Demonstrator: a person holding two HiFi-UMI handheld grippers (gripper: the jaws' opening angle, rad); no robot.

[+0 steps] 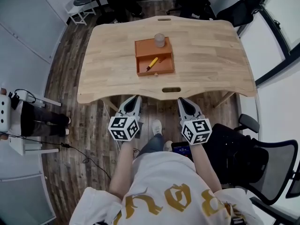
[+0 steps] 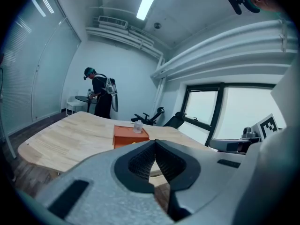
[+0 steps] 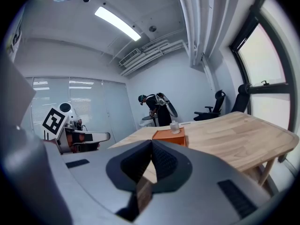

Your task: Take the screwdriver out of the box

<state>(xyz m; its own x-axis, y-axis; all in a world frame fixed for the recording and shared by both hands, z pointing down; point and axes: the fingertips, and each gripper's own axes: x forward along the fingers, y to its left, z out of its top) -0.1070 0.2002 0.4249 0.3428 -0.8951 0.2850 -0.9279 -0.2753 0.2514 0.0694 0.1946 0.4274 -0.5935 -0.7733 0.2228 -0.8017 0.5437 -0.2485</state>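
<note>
Left gripper (image 1: 136,97): grey, marker cube on top. I hold its jaws pressed together on nothing, just short of the bench's near edge.
Right gripper (image 1: 182,99): same build, jaws together, empty, beside the left one but not touching it.
Bench (image 1: 211,55): light wooden top.
Box (image 1: 165,68): orange, rectangular, open, mid-bench, well apart from both grippers.
Screwdriver (image 1: 152,63): yellow handle, lying diagonally inside the box's near half.
Cup (image 1: 160,40): small, clear, standing on the box's far half.
Background: person in dark clothes (image 2: 101,97) beyond the bench's far end.
</note>
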